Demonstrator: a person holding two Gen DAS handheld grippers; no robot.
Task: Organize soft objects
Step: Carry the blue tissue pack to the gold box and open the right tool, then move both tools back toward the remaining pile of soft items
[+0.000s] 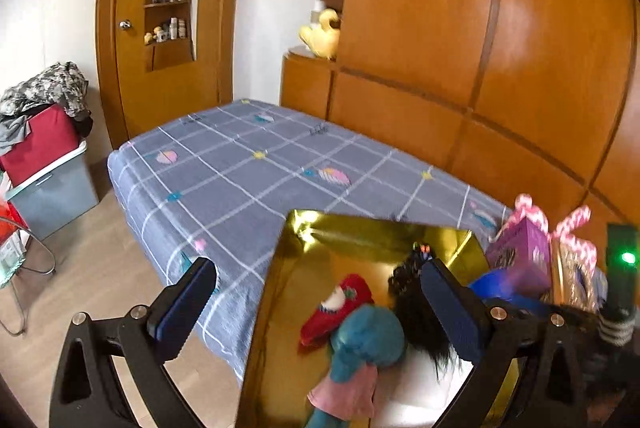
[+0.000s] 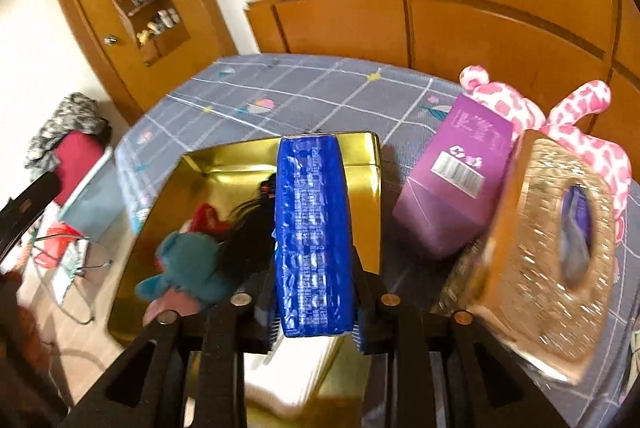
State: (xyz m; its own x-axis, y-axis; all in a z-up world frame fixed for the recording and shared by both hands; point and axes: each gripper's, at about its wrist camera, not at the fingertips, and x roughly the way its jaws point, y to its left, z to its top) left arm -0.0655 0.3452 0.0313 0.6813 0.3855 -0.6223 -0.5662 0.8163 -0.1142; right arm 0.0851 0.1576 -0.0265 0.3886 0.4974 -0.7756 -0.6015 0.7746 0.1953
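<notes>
An open gold box (image 1: 360, 232) lies on the bed's near end. Inside it are a teal plush doll in a pink dress (image 1: 360, 344), a red soft toy (image 1: 340, 304) and a black-haired doll (image 1: 416, 312). My left gripper (image 1: 318, 268) stands open over the box, its fingers either side of the toys and nothing between the pads. My right gripper (image 2: 316, 324) is shut on a blue plastic-wrapped soft pack (image 2: 314, 228), held upright over the gold box (image 2: 224, 163). The teal doll (image 2: 188, 268) lies to the pack's left.
The grey checked bed (image 1: 240, 167) stretches away toward a wooden wardrobe wall. To the box's right stand a purple carton (image 2: 452, 187), a glittery gold tissue box (image 2: 532, 260) and a pink spotted plush (image 2: 592, 147). A bin heaped with clothes (image 1: 48, 179) stands on the floor at left.
</notes>
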